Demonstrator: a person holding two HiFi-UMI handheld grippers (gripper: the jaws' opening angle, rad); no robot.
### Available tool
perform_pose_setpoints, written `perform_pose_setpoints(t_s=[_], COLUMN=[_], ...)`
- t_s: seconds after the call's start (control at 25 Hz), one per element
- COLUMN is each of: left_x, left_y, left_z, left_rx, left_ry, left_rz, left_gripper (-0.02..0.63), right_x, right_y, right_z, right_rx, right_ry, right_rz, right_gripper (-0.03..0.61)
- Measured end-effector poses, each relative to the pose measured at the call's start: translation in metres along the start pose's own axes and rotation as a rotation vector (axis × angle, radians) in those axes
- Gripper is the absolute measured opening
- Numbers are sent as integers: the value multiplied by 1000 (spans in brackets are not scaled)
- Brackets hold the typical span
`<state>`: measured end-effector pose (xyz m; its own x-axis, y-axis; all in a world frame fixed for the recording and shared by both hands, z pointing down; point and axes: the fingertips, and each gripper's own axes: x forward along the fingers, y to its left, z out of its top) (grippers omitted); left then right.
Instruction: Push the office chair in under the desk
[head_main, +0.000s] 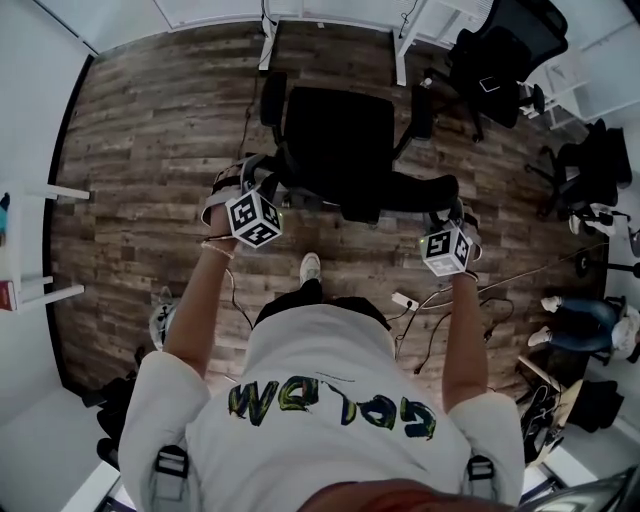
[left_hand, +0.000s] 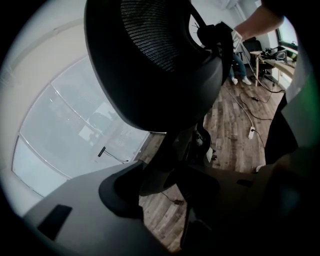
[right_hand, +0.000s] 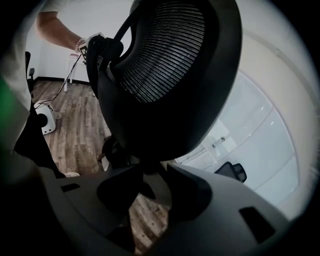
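Note:
A black office chair (head_main: 340, 130) stands on the wood floor, its seat facing the white desk legs (head_main: 268, 45) at the top of the head view. Its mesh backrest (head_main: 380, 195) is nearest me. My left gripper (head_main: 262, 180) is shut on the backrest's left end, and my right gripper (head_main: 447, 207) is shut on its right end. In the left gripper view the backrest (left_hand: 150, 60) fills the upper frame and its edge runs down between the jaws of that gripper (left_hand: 160, 175). The right gripper view shows the same backrest (right_hand: 170, 75) in its gripper (right_hand: 150, 182).
A second black chair (head_main: 505, 45) stands at the back right by another desk. A power strip (head_main: 404, 299) and cables lie on the floor near my right foot. A seated person's legs (head_main: 580, 320) are at the right. A white shelf (head_main: 40, 240) lines the left wall.

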<state>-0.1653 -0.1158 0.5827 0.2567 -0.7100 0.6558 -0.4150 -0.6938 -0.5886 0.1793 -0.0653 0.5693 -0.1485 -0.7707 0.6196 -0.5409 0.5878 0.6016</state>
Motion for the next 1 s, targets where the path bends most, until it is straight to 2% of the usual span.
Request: perform_pose_setpoints(t_s=[0.36, 1.0], left_x=[49, 115], left_y=[41, 100], left_z=[15, 32], left_rx=[11, 13], left_ry=[-12, 4], left_rz=[-23, -25], left_gripper=[204, 202], right_x=[47, 117], right_y=[-40, -99], right_z=[10, 25], right_rx=[-4, -2], right_ry=[18, -26], right_rz=[-6, -8], right_gripper=[153, 155])
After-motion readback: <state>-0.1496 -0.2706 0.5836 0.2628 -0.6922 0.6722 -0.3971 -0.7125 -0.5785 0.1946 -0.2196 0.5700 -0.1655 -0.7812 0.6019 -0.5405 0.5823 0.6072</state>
